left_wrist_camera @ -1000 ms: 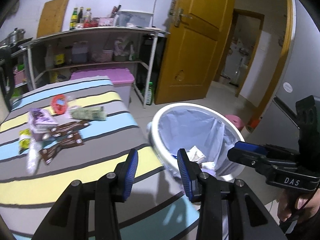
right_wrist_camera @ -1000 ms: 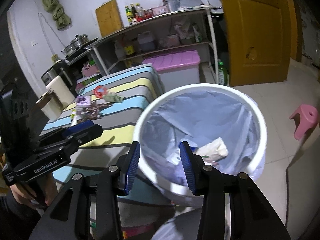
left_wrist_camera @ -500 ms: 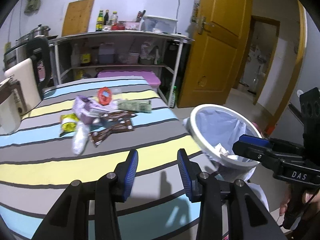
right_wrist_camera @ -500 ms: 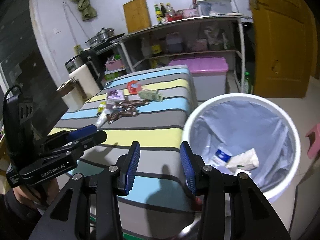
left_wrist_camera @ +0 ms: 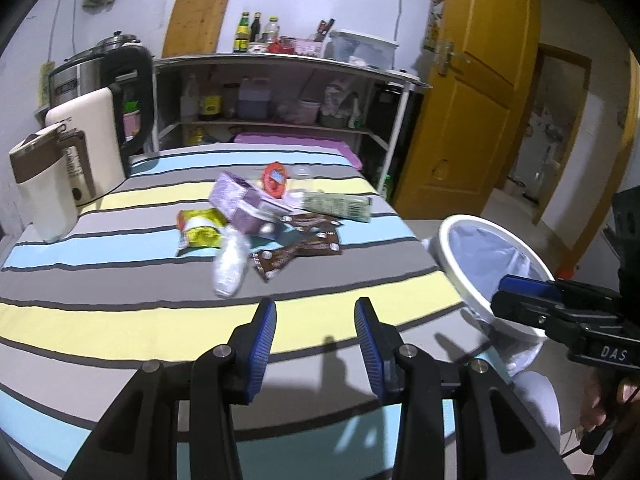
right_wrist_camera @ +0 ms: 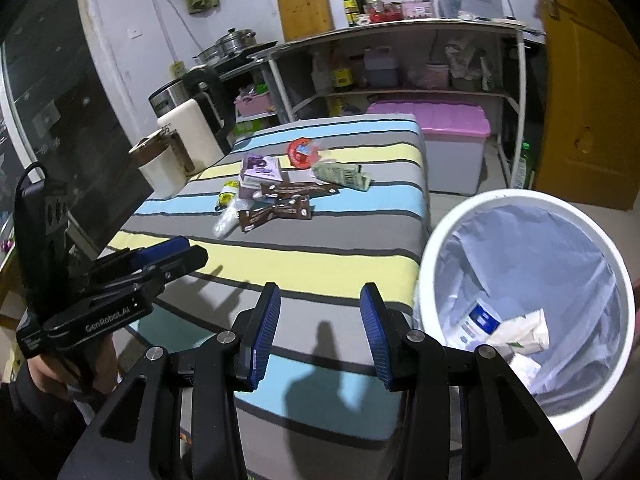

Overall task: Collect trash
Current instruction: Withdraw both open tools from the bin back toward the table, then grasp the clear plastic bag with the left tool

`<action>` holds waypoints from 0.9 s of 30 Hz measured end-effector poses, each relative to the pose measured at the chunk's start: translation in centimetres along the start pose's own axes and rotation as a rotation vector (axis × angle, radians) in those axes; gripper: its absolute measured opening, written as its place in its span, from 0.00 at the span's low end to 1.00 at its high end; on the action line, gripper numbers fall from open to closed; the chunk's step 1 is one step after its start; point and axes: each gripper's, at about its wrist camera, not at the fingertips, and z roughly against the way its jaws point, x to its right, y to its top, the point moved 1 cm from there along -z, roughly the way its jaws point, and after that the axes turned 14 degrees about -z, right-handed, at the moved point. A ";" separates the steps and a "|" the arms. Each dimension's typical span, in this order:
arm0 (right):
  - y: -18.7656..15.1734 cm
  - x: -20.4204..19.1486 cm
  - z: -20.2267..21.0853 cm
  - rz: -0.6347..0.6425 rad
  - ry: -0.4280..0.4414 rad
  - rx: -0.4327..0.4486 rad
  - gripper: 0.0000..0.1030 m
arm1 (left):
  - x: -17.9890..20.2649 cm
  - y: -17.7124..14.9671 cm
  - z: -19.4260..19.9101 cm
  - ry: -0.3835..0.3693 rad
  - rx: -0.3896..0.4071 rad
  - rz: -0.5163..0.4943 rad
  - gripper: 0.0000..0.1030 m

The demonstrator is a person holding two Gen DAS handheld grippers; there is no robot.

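A bench point(left_wrist_camera: 120, 320) covered in a striped cloth of grey, yellow and blue carries a small heap of trash toward its far edge. Counted in the heap: one purple box point(left_wrist_camera: 244, 204) point(right_wrist_camera: 260, 172), one red round packet point(left_wrist_camera: 275, 178) point(right_wrist_camera: 302, 153), one green-printed wrapper point(left_wrist_camera: 338, 206) point(right_wrist_camera: 342, 175), one yellow snack bag point(left_wrist_camera: 200, 232) point(right_wrist_camera: 228, 196), one crumpled clear plastic bag point(left_wrist_camera: 230, 266) point(right_wrist_camera: 225, 220), and about three brown sachets point(left_wrist_camera: 300, 250) point(right_wrist_camera: 280, 206) lying overlapped. All of these pieces touch or lie just beside one another.

One white trash bin point(left_wrist_camera: 456, 256) point(right_wrist_camera: 428, 280) with a pale liner stands just off the bench's right edge, its rim near the near right corner. Inside it lie a blue-and-white packet point(right_wrist_camera: 478, 322) and a crumpled white wrapper point(right_wrist_camera: 524, 330), touching.

Two hand-held grippers are in view. The left hand-held gripper point(left_wrist_camera: 315, 336) point(right_wrist_camera: 168, 258) hangs over the near edge of the bench, its blue pads apart with nothing between them. The right hand-held gripper point(right_wrist_camera: 319, 330) point(left_wrist_camera: 520, 292) hangs over the near right corner beside the bin, its pads also apart and holding nothing.

At the far left corner stand two pale appliances point(left_wrist_camera: 52, 176) point(right_wrist_camera: 176, 152).
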 end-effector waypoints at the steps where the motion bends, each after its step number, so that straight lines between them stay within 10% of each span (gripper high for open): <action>1: 0.2 -0.1 -0.2 0.005 0.001 -0.003 0.42 | -0.4 0.0 -0.1 0.006 -0.002 0.005 0.39; 27: 5.4 -1.6 -8.9 0.077 0.010 -0.084 0.48 | -7.1 1.3 -8.3 0.050 -0.154 0.089 0.34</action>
